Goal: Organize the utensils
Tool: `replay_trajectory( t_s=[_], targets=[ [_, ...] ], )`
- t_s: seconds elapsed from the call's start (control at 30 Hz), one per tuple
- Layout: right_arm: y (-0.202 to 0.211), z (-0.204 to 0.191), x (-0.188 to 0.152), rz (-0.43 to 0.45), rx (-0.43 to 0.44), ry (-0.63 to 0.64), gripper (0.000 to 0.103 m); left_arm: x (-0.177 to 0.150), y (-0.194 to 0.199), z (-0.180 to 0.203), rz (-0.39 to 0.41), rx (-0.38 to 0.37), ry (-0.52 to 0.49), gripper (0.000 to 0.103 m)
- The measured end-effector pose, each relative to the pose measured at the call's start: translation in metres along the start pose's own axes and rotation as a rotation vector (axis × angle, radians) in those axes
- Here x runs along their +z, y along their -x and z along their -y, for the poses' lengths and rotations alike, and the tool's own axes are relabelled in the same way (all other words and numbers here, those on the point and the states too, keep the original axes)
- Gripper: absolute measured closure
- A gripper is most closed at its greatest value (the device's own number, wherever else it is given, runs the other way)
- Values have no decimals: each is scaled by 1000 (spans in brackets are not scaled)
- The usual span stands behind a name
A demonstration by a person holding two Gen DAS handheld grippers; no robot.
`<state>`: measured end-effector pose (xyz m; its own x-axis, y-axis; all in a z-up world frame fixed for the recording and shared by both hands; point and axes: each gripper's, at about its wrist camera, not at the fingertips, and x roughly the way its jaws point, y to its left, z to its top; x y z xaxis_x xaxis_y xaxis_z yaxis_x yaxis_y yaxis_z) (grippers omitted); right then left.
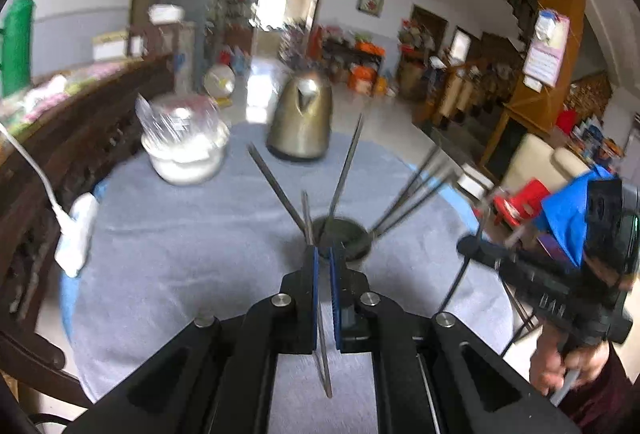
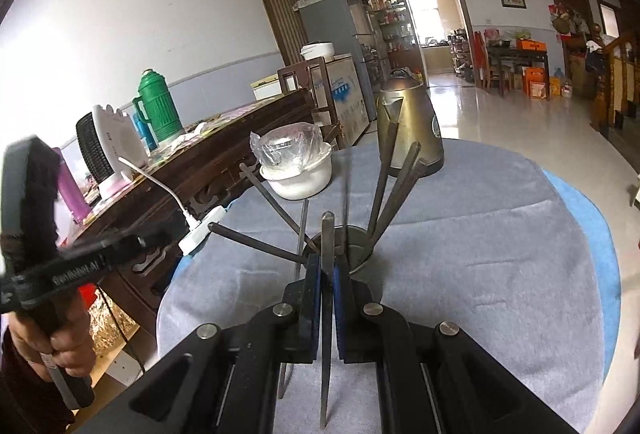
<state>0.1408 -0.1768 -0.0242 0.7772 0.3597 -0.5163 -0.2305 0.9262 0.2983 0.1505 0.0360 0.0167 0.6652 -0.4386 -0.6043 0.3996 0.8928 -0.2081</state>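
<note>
both hands carry a load: the left gripper (image 1: 324,258) has its fingers closed on a thin metal utensil (image 1: 309,218), the right gripper (image 2: 327,266) pinches another metal utensil (image 2: 327,234) the same way. each piece stands nearly upright, long axis running along the fingers. the dark holder (image 2: 356,246), already bristling with utensils, sits mid-desk (image 2: 500,254) just ahead of both tips, so neither hand looks clearly nearer

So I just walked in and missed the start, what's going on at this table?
A person is sorting chopsticks into a dark holder cup on the grey-clothed table. Each pair of tongs is shut on one chopstick: the left tongs and right tongs both hover just at the cup, where several chopsticks already stand.
</note>
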Motion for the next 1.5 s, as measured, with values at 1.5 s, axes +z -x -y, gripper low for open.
replay_trajectory(
  t_s=[1.5],
  targets=[
    [17, -1, 4, 52, -4, 19, 97, -19, -75, -27, -112, -71, 18, 98]
  ],
)
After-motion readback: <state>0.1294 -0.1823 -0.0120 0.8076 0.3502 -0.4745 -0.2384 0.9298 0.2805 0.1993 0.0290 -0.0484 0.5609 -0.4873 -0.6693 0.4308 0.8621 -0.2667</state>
